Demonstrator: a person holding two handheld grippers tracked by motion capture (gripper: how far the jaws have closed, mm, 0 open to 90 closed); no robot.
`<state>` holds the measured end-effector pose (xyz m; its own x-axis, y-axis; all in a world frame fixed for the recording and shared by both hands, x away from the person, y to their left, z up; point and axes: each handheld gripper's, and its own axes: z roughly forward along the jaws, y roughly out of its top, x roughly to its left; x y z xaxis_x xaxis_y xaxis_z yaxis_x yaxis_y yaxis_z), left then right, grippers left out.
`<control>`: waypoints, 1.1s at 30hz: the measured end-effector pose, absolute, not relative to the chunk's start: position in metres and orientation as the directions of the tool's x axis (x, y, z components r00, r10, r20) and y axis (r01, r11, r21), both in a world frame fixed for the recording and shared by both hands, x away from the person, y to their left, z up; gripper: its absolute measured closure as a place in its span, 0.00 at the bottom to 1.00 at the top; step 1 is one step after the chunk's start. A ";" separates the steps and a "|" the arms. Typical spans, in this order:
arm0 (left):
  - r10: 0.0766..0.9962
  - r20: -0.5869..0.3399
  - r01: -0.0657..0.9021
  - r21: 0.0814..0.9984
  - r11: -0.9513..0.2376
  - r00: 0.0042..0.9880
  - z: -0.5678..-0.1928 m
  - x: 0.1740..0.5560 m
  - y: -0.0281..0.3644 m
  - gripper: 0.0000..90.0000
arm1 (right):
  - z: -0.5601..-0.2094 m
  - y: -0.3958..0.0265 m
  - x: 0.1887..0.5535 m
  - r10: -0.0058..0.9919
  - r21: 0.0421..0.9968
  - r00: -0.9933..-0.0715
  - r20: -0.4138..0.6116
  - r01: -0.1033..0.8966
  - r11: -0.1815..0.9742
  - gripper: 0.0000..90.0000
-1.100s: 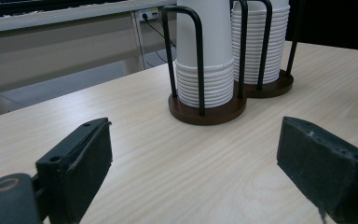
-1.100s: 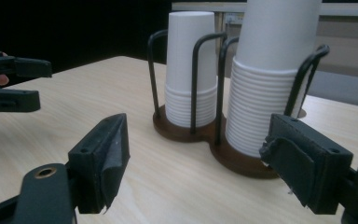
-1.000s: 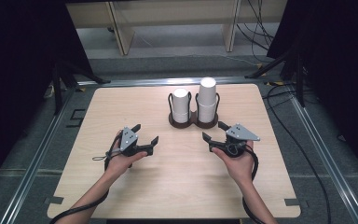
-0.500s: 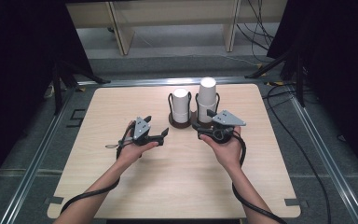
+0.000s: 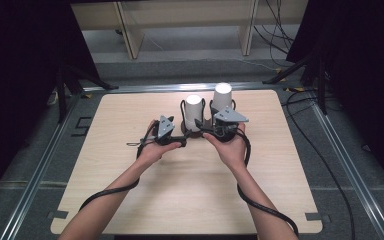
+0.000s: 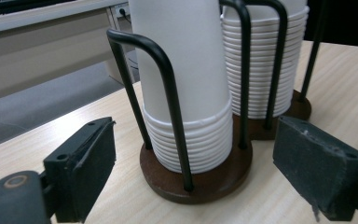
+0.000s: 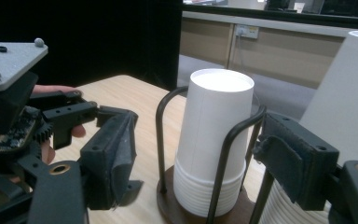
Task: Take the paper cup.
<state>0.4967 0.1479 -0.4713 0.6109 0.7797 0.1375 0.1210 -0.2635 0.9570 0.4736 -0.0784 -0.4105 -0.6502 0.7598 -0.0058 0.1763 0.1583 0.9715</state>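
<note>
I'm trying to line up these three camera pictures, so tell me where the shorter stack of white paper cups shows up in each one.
High view: the shorter cup stack stands at table centre, far side, ahead of the left gripper.
Left gripper view: it rises large at centre, between the open jaws.
Right gripper view: it stands at centre.
Shared landmark: the black wire holder on a round brown base around that stack.

White paper cup stacks (image 6: 191, 84) are seen centre frame, caged by black wire holders (image 6: 168, 93) on dark brown round bases (image 6: 205, 179). The table (image 5: 180, 190) is shown in light wood grain, lower frame. Black jaws and grey top plates are seen on the left gripper (image 5: 182, 142) and right gripper (image 5: 207, 134).
</note>
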 end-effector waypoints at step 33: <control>0.778 0.069 0.238 0.932 -0.274 0.625 -0.489 0.536 0.128 0.21 | -0.411 -0.038 0.539 0.832 0.958 -0.554 -0.033 0.221 0.184 0.34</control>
